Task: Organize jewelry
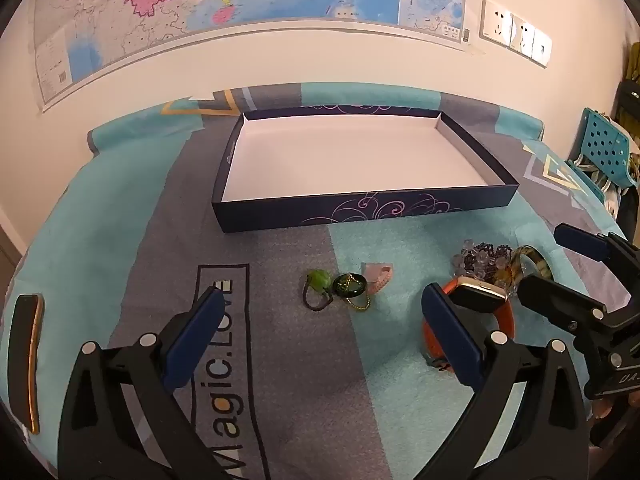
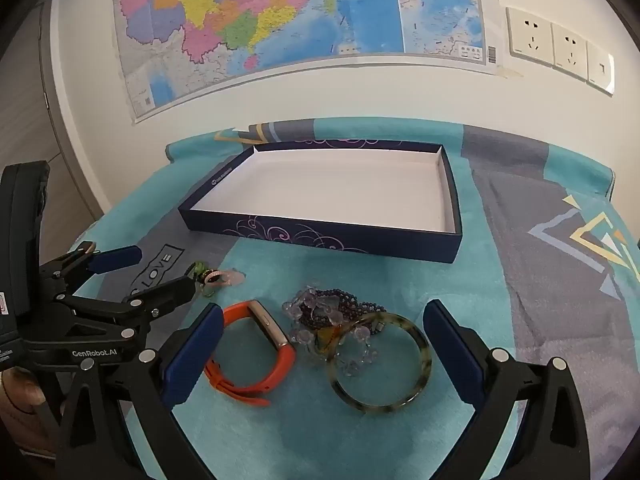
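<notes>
- The left gripper (image 1: 320, 320) is seen with jaws spread wide; nothing is held between the blue pads (image 1: 196, 332). It is angled down toward the cloth (image 1: 400, 400).
- The right gripper (image 2: 322, 344) is likewise spread wide and empty, angled down over the jewelry.
- In the right wrist view, the watch (image 2: 256, 348), orange-strapped with a gold case, is found lying on the cloth just inside the left-hand pad, at about 8 o'clock from the view's centre.
- A bead cluster (image 2: 328, 312) of clear and dark purple beads is noted between the pads, touching the bangle (image 2: 380, 364), which lies flat at 5 o'clock with its rim over some of the beads.
- In the left wrist view, a green hair tie (image 1: 318, 290), a dark green pendant (image 1: 350, 286) on a gold chain and a pink clip (image 1: 378, 274) are recorded in a close row beyond the pads, at 6 o'clock from the box (image 1: 360, 216).
- The box, navy outside and white inside, is observed open on the cloth at 12 o'clock from all the jewelry, well apart from it; none of the jewelry is in it.
- A dark phone-like slab (image 1: 26, 360) is seen at 8 o'clock on the cloth's edge.
- A map (image 2: 280, 20) and wall sockets (image 2: 560, 48) are noted on the wall behind.
</notes>
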A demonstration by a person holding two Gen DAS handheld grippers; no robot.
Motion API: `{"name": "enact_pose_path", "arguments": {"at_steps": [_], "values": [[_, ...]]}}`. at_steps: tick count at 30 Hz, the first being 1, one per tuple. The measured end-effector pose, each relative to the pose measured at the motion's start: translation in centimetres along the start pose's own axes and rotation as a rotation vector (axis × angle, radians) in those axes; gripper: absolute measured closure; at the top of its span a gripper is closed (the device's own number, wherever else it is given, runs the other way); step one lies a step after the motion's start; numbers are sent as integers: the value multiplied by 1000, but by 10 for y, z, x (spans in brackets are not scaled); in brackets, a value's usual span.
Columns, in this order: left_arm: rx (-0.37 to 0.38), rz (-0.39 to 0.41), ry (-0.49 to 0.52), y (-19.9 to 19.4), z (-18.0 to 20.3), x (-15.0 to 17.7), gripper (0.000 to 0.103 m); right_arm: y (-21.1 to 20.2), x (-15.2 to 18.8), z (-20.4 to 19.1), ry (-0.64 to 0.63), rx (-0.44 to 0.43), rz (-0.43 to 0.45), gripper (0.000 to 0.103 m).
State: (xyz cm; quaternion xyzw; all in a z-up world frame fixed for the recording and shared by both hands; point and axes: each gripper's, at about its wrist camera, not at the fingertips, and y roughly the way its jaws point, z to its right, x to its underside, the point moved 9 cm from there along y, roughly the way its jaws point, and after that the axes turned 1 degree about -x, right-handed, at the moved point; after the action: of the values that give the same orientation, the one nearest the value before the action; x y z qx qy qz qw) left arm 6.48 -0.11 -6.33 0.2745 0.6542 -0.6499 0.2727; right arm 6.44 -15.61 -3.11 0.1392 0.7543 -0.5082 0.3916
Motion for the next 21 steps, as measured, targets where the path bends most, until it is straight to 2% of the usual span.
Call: {"name": "enact_pose_path", "arguments": {"at_steps": [9,21], "values": [[9,2,14,4,-11,-1,6,-1,-2,8,0,-8,-9,6],[-6,13,16,0,3,1,6,-2,4,3,12,-6,-11,6]]}}
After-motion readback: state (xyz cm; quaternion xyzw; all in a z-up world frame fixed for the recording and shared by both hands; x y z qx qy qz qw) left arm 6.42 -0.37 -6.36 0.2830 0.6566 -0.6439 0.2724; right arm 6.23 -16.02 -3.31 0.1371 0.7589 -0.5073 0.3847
